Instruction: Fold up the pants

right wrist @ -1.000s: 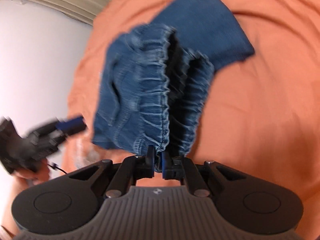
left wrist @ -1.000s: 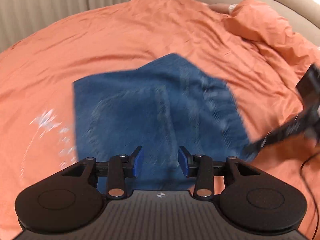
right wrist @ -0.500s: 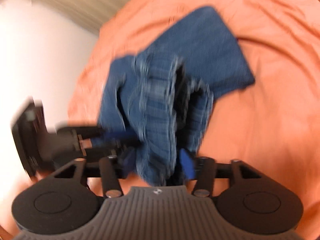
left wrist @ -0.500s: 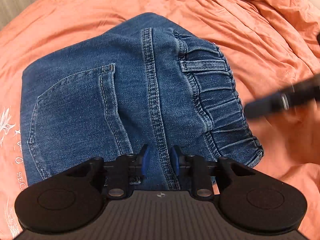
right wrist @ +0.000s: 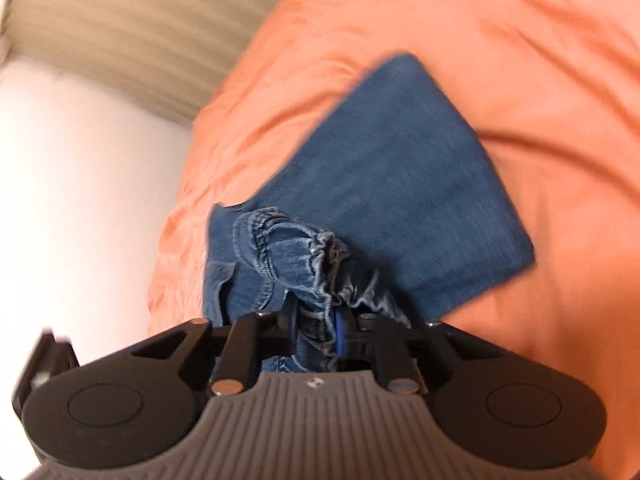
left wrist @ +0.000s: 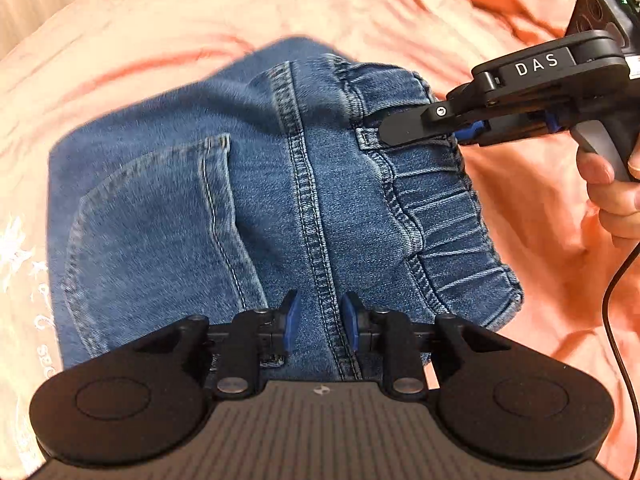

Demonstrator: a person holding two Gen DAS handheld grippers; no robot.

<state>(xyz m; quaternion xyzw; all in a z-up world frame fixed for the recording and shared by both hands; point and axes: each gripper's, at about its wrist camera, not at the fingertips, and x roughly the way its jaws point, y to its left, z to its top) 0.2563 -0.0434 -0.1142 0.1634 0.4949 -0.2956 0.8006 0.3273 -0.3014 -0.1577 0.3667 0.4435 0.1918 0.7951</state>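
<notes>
The folded blue denim pants [left wrist: 256, 200] are being seen in the middle of the left wrist view, lying on the wrinkled orange bed cover [left wrist: 400, 12]. The back pocket [left wrist: 160, 216] is being shown at the centre left of the frame, and the gathered elastic waistband [left wrist: 444, 216] at the centre right. The left gripper [left wrist: 318, 322] is being held at the lower centre, over the double-stitched middle seam; its blue-padded fingers [left wrist: 291, 320] are being kept apart, and the seam is being seen between them, not pinched. The right gripper [right wrist: 316, 322] is being shown in the right wrist view at the lower centre, with its fingers being clenched on the bunched waistband. In the left wrist view this gripper is entering from the upper right, carried by a hand [left wrist: 612, 184], with its tip at the belt loop [left wrist: 370, 138]. Beige pleated curtains [right wrist: 128, 28] are being seen at the upper left of the right wrist view.
</notes>
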